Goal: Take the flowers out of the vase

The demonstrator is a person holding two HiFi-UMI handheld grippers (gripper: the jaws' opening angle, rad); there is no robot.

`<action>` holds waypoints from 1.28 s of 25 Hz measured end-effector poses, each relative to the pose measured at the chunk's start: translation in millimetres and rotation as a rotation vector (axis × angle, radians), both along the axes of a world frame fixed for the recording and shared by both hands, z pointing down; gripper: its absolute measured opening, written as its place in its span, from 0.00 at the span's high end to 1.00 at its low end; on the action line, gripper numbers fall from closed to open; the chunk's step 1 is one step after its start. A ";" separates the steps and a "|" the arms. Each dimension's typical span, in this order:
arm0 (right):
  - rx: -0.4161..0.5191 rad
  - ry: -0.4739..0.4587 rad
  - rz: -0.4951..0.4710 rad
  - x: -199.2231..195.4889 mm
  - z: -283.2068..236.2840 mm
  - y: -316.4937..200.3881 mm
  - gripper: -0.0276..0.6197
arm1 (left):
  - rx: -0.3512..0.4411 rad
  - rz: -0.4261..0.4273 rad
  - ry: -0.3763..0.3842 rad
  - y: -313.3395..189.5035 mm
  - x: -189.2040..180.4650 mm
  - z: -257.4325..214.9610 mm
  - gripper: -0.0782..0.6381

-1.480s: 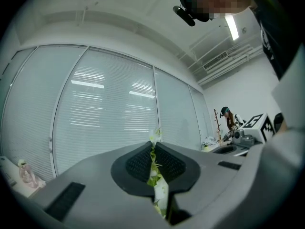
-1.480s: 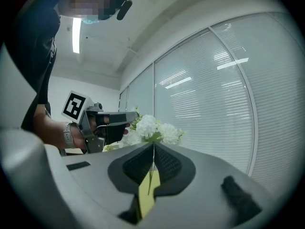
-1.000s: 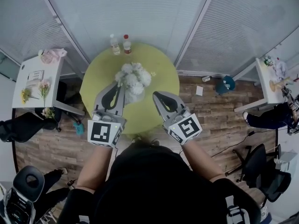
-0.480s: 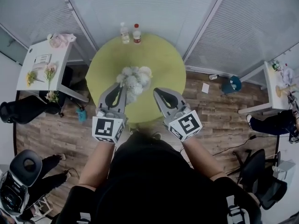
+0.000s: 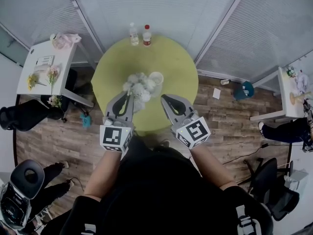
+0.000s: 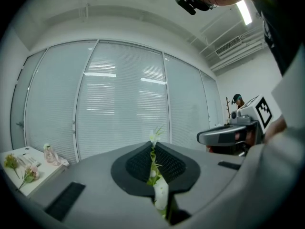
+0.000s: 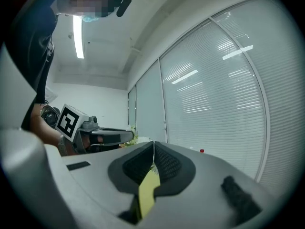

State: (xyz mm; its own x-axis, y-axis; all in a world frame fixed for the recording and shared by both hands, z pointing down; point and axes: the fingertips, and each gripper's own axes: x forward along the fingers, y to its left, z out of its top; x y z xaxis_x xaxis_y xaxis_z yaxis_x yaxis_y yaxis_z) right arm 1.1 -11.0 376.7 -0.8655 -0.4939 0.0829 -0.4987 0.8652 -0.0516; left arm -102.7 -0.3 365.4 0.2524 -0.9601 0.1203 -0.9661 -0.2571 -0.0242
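While the left claw (image 5: 129,98) grips a flower stem (image 6: 153,168), the right claw (image 5: 165,100) is closed, empty. Both overhang the worktop's (image 5: 171,58) near edge.

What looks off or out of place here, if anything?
Nothing looks spilled or broken. The one stray item is a white paper scrap lying on the wooden floor, right of the round green table. The left gripper is shut on a green flower stem with white buds, which fits the task.

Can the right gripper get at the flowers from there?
Likely yes: the flowers, held in the left gripper, sit close beside the right gripper with nothing between, though its jaws are shut.
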 end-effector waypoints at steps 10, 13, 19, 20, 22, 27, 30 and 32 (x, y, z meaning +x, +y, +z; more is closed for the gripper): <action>-0.038 0.035 0.022 -52.1 19.6 -21.0 0.93 | -0.042 0.022 0.016 -17.8 -42.7 33.9 0.85; -0.033 0.054 0.030 -65.3 25.4 -27.6 0.93 | -0.057 0.028 0.025 -20.9 -52.9 45.0 0.85; -0.043 0.081 0.038 -93.3 42.1 -39.3 0.93 | -0.094 0.033 0.049 -29.7 -73.6 69.9 0.85; -0.046 0.085 0.036 -97.3 45.1 -39.5 0.93 | -0.099 0.029 0.052 -30.3 -76.9 73.9 0.85; -0.057 0.089 0.034 -104.0 50.5 -40.7 0.93 | -0.106 0.021 0.058 -32.1 -81.8 80.8 0.85; -0.079 0.121 0.040 -119.9 68.2 -50.3 0.93 | -0.114 0.031 0.073 -42.8 -90.7 98.7 0.85; -0.101 0.129 0.025 -132.2 82.8 -50.4 0.93 | -0.126 0.031 0.089 -46.0 -98.6 113.0 0.85; -0.109 0.124 0.027 -137.9 90.5 -54.2 0.93 | -0.134 0.030 0.097 -50.5 -101.7 122.0 0.85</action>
State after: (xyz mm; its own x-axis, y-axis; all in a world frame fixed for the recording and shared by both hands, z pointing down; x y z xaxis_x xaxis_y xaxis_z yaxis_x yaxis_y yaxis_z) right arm -136.8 -65.2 467.2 -0.8320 -0.4986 0.2431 -0.5297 0.8443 -0.0814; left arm -204.4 -50.8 487.4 0.2977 -0.9289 0.2204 -0.9540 -0.2809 0.1049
